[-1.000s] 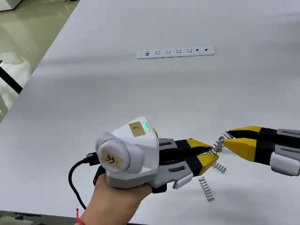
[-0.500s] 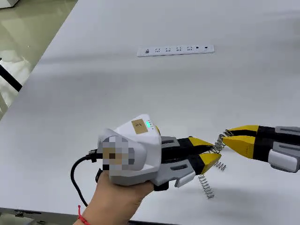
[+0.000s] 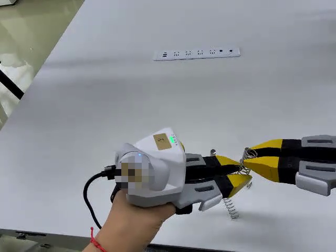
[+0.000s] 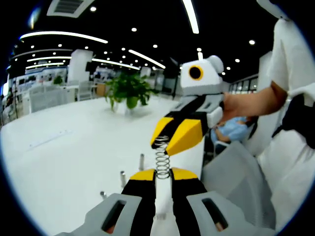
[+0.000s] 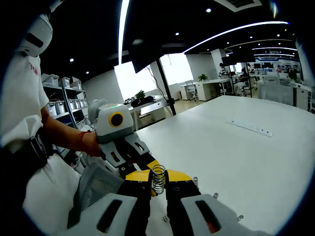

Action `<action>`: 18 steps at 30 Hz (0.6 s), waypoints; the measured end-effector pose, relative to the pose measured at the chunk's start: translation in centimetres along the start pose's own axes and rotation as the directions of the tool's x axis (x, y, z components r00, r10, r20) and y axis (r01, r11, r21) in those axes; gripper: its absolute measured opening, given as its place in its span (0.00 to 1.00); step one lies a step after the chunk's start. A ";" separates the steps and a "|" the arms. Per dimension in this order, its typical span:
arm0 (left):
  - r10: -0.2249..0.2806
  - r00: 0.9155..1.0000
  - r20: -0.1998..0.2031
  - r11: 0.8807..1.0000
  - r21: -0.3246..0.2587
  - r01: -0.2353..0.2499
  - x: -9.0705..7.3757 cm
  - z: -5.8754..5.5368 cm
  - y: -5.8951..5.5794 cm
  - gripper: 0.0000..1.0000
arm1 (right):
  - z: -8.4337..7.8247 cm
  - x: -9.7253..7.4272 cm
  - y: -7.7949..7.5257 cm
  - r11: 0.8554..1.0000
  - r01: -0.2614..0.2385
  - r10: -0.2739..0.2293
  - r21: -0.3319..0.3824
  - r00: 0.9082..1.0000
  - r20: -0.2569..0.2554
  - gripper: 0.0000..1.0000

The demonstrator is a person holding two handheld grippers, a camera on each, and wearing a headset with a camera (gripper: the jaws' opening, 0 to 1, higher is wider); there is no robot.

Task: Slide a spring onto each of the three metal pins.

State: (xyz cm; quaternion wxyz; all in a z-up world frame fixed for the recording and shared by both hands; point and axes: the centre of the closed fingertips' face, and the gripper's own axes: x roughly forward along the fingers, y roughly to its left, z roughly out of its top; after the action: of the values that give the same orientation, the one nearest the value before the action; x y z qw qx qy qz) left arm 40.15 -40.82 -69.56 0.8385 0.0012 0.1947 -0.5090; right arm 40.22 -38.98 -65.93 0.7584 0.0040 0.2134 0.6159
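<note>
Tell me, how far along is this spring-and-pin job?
Nothing looks done: the three pins stand bare. In hand: one spring, pinched between the left gripper and the right gripper. To do: all three pins; a spare spring lies on the table.

White handheld left gripper point(image 3: 235, 170) with yellow-and-black jaws, held in a hand point(image 3: 128, 223), meets the matching right gripper point(image 3: 251, 159) tip to tip above the pale grey tabletop point(image 3: 105, 105). A small coiled steel spring point(image 3: 245, 155) is pinched between both sets of jaws. A second coiled steel spring point(image 3: 231, 207) lies on the tabletop near the left jaws, and a white power strip point(image 3: 197, 53) lies well beyond.
</note>
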 end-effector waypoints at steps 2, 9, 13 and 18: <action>-0.003 1.000 0.000 1.000 0.001 0.003 0.0 0.0 0.0 0.11 | 0.0 0.0 0.1 1.000 -0.003 0.003 -0.016 1.000 -0.010 0.12; -0.008 1.000 0.003 1.000 0.003 0.008 0.0 -0.1 -0.2 0.11 | -0.2 0.1 0.3 0.999 -0.009 0.007 -0.050 0.999 -0.037 0.12; -0.010 1.000 0.002 1.000 0.003 0.010 0.0 -0.3 -0.3 0.11 | -0.3 0.0 0.5 0.998 -0.018 0.015 -0.067 0.998 -0.055 0.12; -0.012 1.000 -0.002 1.000 0.008 0.012 0.0 -0.5 -0.4 0.10 | -0.9 -0.3 0.8 0.991 -0.057 0.042 -0.121 0.991 -0.123 0.20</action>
State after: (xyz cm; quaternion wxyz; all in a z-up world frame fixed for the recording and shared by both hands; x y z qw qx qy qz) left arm 39.65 -40.92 -69.92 0.8353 0.0038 0.1934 -0.5147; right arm 39.18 -39.26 -66.43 0.7273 -0.0750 0.2200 0.6458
